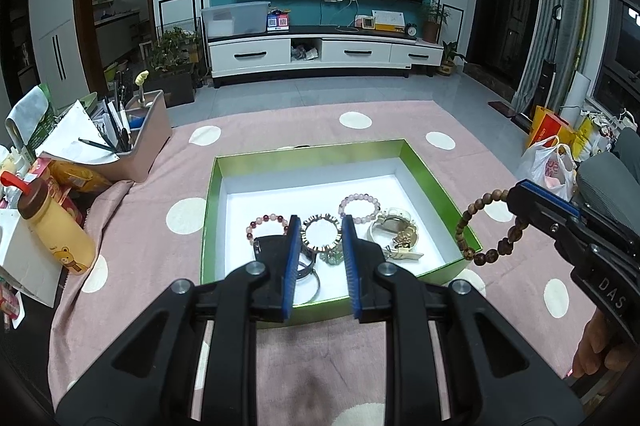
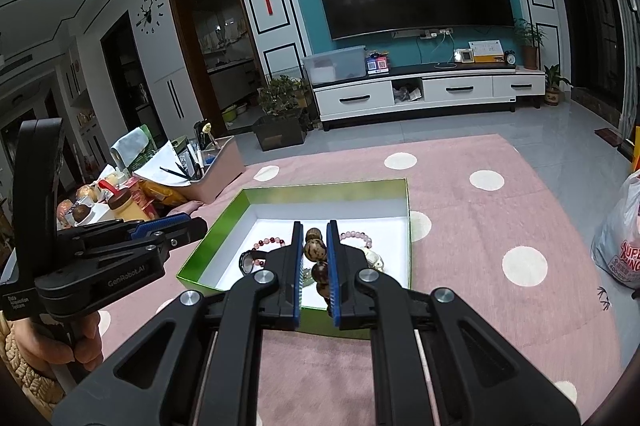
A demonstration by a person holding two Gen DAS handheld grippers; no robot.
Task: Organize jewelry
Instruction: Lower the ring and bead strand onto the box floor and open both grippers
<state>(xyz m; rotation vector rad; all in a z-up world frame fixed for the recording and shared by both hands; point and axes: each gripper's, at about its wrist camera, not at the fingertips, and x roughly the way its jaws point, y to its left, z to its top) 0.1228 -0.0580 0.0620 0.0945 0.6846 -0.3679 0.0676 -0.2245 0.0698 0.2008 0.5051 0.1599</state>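
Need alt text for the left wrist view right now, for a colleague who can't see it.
The right gripper, its jaws shut on a brown wooden bead bracelet, holds it above the right wall of an open green cardboard box. Over the box's near side, the left gripper holds nothing; inside lie a pink bead bracelet and other jewelry.

Black grippers (image 1: 321, 226) — blue-lined jaws, silver screws — cream knitted sleeve (image 2: 20, 366).

Left wrist: looks forward and down along left gripper (image 1: 320, 246), close above green box (image 1: 436, 182).
Right wrist: same facing, from the right.
Shared: box, television wall.
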